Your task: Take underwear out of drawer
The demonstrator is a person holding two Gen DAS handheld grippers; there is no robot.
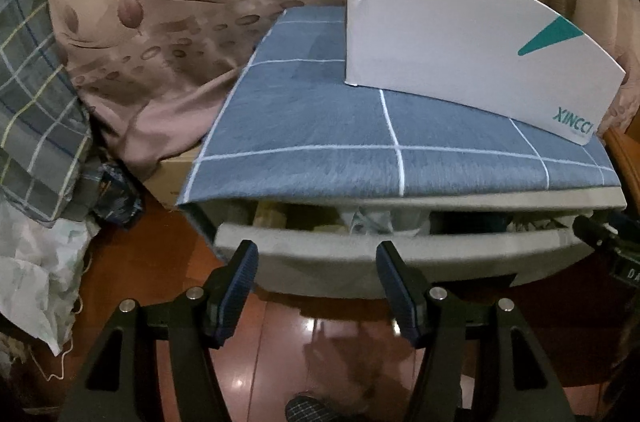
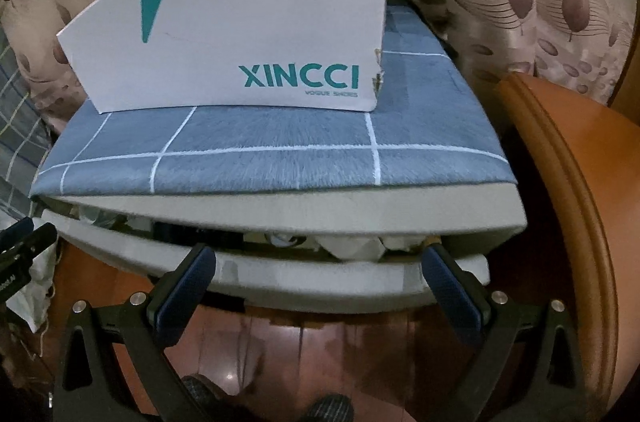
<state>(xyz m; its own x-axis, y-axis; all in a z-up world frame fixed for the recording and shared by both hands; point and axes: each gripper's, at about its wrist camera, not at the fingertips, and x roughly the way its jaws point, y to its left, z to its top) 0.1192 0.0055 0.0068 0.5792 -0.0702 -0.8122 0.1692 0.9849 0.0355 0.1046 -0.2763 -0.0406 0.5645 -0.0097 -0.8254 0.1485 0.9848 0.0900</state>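
Note:
A grey plastic drawer [image 1: 360, 254] [image 2: 304, 278] stands pulled out a little from its cabinet, leaving a narrow gap. Crumpled clothing [image 1: 372, 218] [image 2: 352, 246] shows in the gap; which piece is underwear I cannot tell. My left gripper [image 1: 316, 262] is open, its fingertips just in front of the drawer front, left of centre. My right gripper [image 2: 320, 262] is open wide, its fingertips at the drawer's top edge, the right one by the gap. The right gripper's body [image 1: 600, 234] shows at the drawer's right end in the left wrist view.
A blue checked cloth [image 1: 360, 126] [image 2: 240, 150] covers the cabinet top, with a white XINCCI shoe box [image 1: 460, 42] [image 2: 248, 34] on it. Leaf-print curtain [image 1: 180, 2] behind. Piled fabrics [image 1: 36, 94] at left. Orange wooden furniture [image 2: 560, 202] at right. Glossy wooden floor [image 1: 320, 342] below.

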